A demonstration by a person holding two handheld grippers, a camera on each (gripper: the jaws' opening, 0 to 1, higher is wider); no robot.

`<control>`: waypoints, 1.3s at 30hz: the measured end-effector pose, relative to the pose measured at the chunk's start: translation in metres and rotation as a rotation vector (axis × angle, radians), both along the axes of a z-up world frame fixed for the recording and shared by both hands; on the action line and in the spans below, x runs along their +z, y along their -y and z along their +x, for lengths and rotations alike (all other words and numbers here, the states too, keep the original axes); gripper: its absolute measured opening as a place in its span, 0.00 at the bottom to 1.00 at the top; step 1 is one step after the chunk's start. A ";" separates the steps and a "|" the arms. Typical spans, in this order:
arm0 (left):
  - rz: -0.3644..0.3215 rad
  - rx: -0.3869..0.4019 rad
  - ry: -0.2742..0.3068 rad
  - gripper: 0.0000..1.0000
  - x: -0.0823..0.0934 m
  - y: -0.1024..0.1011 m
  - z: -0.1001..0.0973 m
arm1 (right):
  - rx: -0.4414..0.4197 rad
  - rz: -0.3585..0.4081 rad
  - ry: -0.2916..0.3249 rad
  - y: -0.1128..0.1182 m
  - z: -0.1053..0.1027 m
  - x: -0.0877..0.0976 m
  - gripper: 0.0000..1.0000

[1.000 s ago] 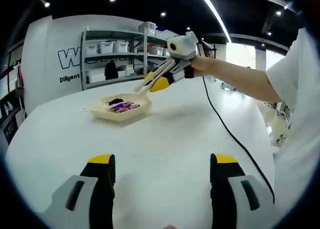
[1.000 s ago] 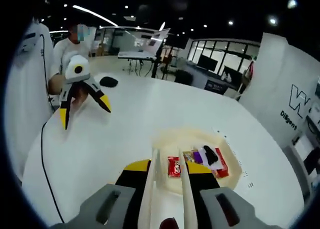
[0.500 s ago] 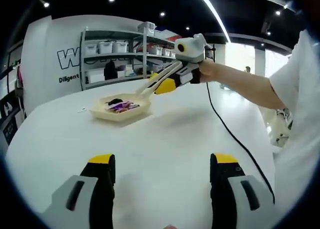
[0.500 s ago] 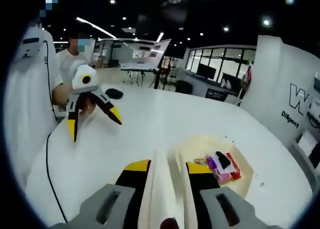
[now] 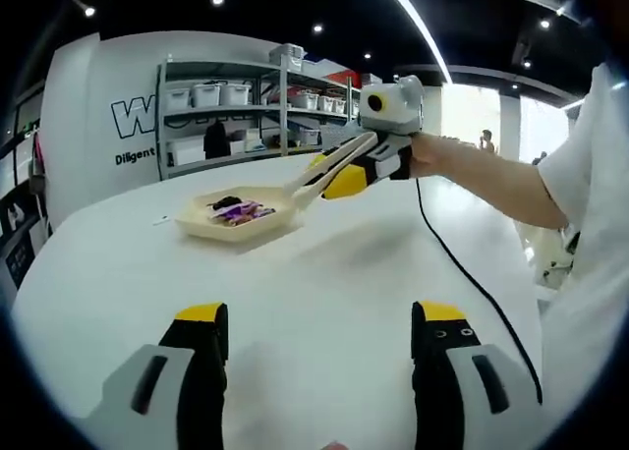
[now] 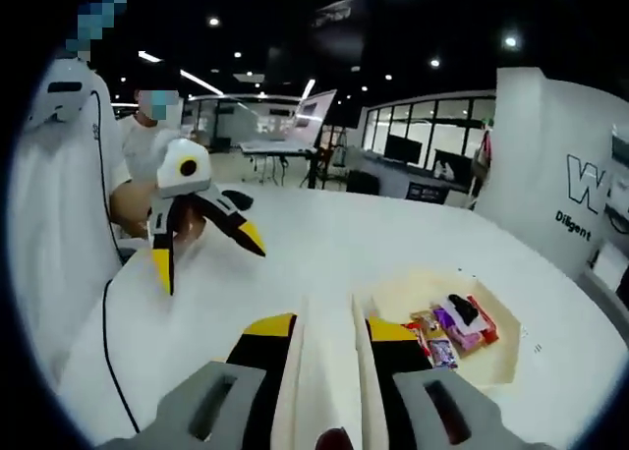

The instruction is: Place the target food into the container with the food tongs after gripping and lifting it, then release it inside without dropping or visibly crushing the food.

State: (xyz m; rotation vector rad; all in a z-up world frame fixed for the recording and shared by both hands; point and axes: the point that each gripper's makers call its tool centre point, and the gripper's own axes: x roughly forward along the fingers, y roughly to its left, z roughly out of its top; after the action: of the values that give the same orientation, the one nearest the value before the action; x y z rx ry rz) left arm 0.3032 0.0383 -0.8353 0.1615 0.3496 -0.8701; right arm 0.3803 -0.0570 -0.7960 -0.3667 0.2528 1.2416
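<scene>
The cream plastic tongs [image 6: 327, 357], clamped in the right gripper [image 5: 346, 167], were pressed nearly together with nothing between their tips, hanging above the white round table [image 5: 324, 283] just beside the shallow cream tray [image 6: 491, 357]. Inside that tray lay the wrapped snacks [image 6: 454, 324], red, purple and black packets in a loose pile. By my read, the placing looked done, the release too, with only the pull-back left. The left gripper [image 6: 197, 236] hovered well apart, its yellow-tipped jaws spread and empty.
</scene>
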 end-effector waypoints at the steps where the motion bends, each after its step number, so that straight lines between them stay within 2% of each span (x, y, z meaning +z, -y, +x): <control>1: 0.001 -0.001 0.000 0.74 0.000 0.000 0.000 | 0.001 0.007 0.000 -0.001 -0.002 0.000 0.19; 9: 0.000 -0.002 0.002 0.74 0.001 0.000 0.001 | 0.001 0.033 -0.017 -0.005 -0.018 -0.006 0.19; 11: 0.001 -0.003 0.002 0.74 0.000 0.001 0.001 | 0.002 0.070 -0.033 -0.008 -0.023 -0.004 0.19; 15: 0.002 -0.006 0.005 0.73 0.001 0.002 0.000 | 0.001 0.083 -0.049 -0.009 -0.031 -0.009 0.19; 17: 0.002 -0.008 0.006 0.72 0.001 0.002 0.000 | 0.012 0.131 -0.067 -0.012 -0.037 -0.006 0.19; 27: -0.003 -0.011 0.011 0.70 0.001 0.002 -0.002 | 0.021 0.153 -0.108 -0.019 -0.055 -0.019 0.19; 34: -0.018 -0.020 0.016 0.67 0.004 0.003 -0.004 | 0.035 0.190 -0.132 -0.025 -0.067 -0.017 0.19; 39: -0.032 -0.035 0.030 0.59 0.007 0.004 -0.005 | 0.051 0.219 -0.153 -0.028 -0.074 -0.015 0.19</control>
State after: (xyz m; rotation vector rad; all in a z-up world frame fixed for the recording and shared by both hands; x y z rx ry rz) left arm 0.2986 0.0340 -0.8278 0.1509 0.3057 -0.9063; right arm 0.3067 -0.0294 -0.8107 -0.0898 0.2361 1.3350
